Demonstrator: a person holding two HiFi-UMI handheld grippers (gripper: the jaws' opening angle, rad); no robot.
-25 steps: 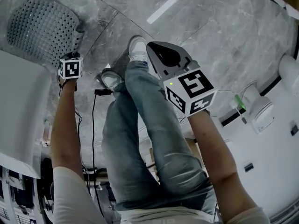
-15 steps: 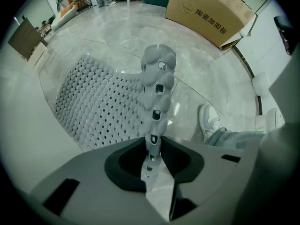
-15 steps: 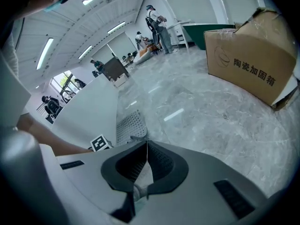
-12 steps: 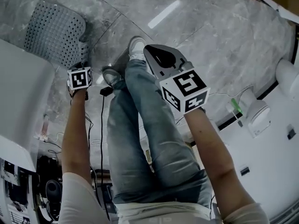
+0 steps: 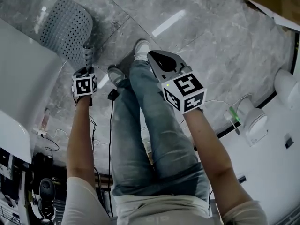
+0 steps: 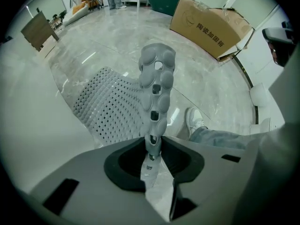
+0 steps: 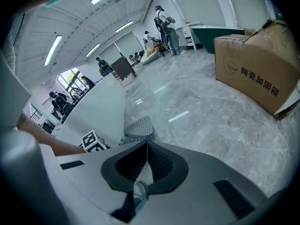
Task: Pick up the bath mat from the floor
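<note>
Grey dotted mat (image 6: 112, 107) is coming up off the floor (image 5: 211, 46). My left gripper (image 6: 151, 156), clamped on its near edge, is riding higher than a second ago, with the sheet trailing below. My right gripper (image 7: 146, 146), jaws together on nothing, is rising alongside. I am judging the pickup nearly done, though I cannot tell whether the far edge is clear.

Blue jeans (image 5: 154, 125), white sneakers (image 5: 140, 47), pale short sleeves (image 5: 82, 196); grey left claw (image 6: 152, 149) and right claw (image 7: 146, 146) bear black-and-white marker cubes (image 5: 185, 93).

Glossy grey marble floor (image 5: 211, 46), a cardboard box (image 6: 211, 27) and the person's white shoe (image 5: 140, 48) on it.
</note>
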